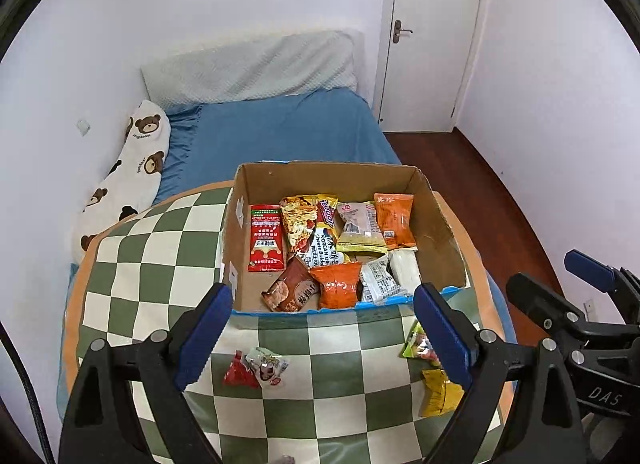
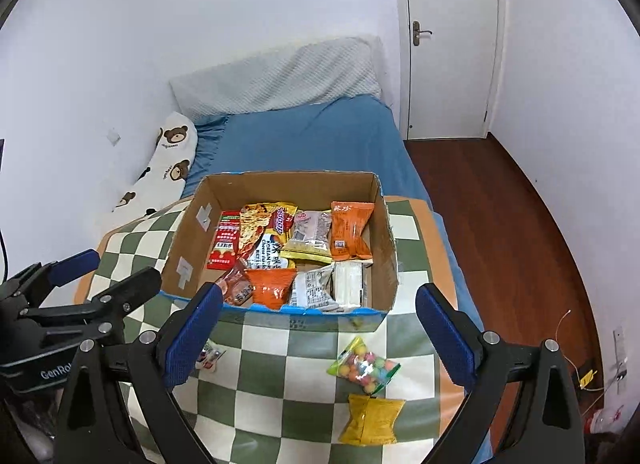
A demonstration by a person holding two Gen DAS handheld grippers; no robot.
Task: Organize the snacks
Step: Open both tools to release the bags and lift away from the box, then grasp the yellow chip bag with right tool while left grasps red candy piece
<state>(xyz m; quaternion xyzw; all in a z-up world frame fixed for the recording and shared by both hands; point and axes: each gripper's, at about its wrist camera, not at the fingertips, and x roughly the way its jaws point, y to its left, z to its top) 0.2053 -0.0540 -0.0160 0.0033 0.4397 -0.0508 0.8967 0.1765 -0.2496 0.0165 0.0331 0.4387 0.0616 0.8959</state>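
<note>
Brown cardboard box (image 2: 384, 248), blue-edged, is showing red, orange, white packets; checkered cloth (image 2: 280, 384) is displaying green and cream squares; bed sheet (image 1: 288, 131) is looking blue; bear-print pillow (image 1: 136, 167), white with brown.

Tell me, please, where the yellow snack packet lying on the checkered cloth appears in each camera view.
Left wrist view: the yellow snack packet is at lower right, partly hidden behind a finger of the left claw.
Right wrist view: the yellow snack packet lies low, right of center, in full view.
Shared landmark: the bag of colorful candy balls lies just beyond it, toward the cardboard box.
</note>
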